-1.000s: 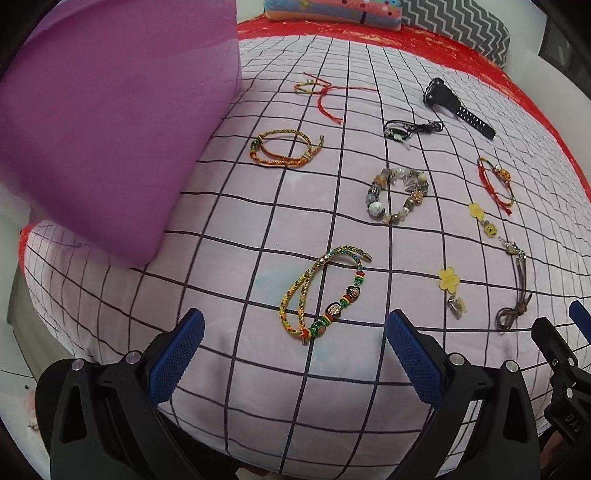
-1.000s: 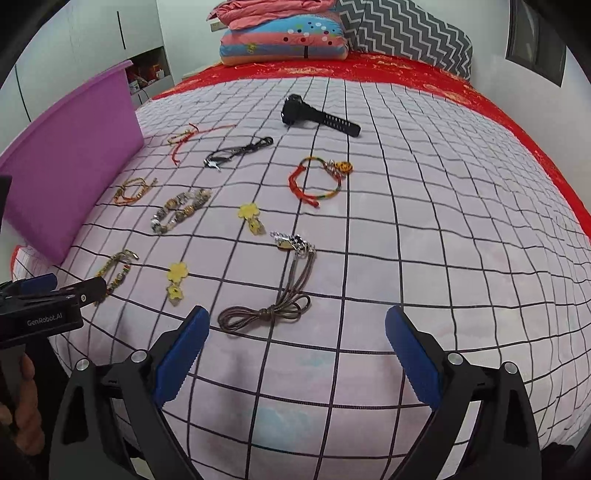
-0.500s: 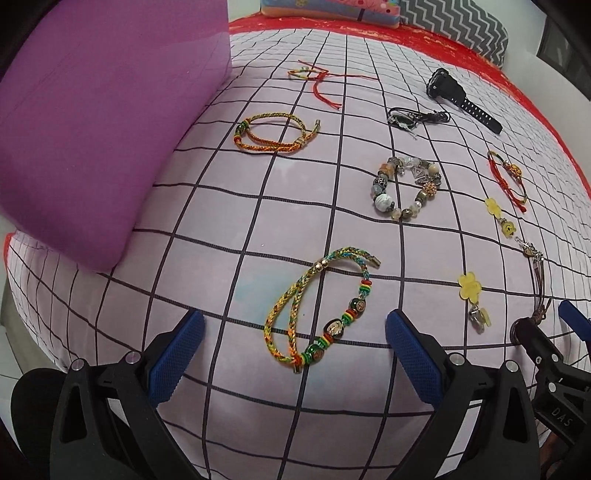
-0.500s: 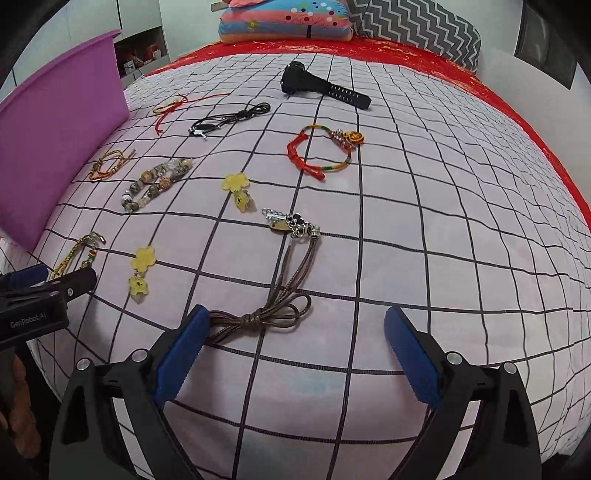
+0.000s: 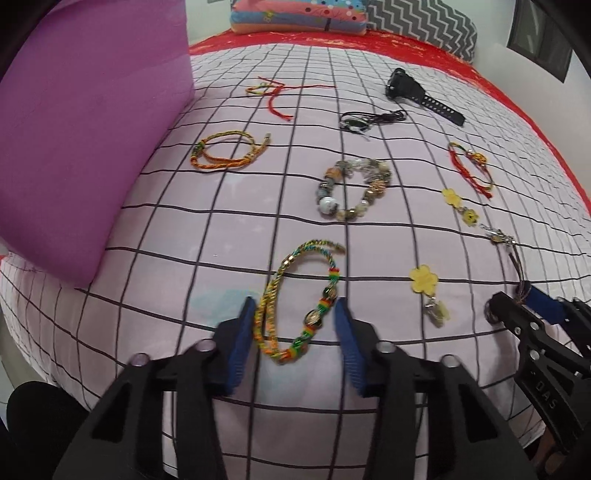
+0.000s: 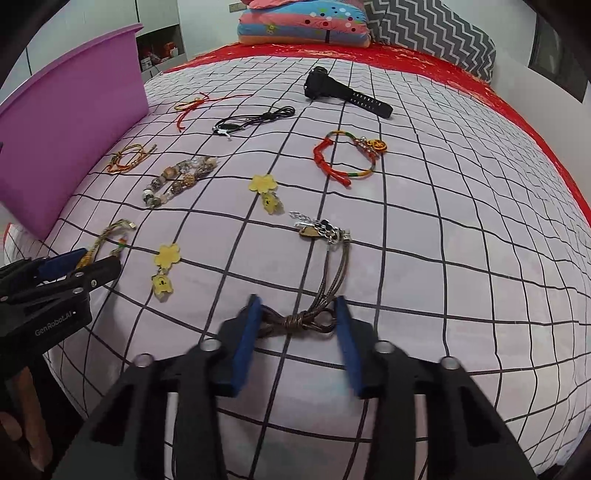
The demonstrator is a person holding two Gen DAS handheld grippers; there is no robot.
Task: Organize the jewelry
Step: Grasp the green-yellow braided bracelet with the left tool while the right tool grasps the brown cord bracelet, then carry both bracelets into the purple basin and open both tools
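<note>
Jewelry lies spread on a checked bedsheet (image 5: 221,229). My left gripper (image 5: 295,314) is partly closed, its blue pads on either side of the near end of a multicoloured braided bracelet with beads (image 5: 299,295), not clamped on it. My right gripper (image 6: 297,314) is partly closed around the knotted end of a brown cord bracelet (image 6: 325,288) with a metal clasp, its pads touching or nearly touching the loops. A purple box (image 5: 85,140) stands at the left, also in the right wrist view (image 6: 74,136).
Other pieces lie farther out: a bead bracelet (image 5: 351,188), an orange braided bracelet (image 5: 225,151), a red string (image 5: 277,92), a black cord necklace (image 5: 369,120), a black watch (image 5: 421,96), a red charm bracelet (image 6: 347,158), yellow flower charms (image 6: 166,269). Pillows (image 6: 306,22) lie behind.
Both grippers moved forward and down to the sheet and narrowed from wide open, the left around the braided bracelet, the right around the brown cord's knot.
</note>
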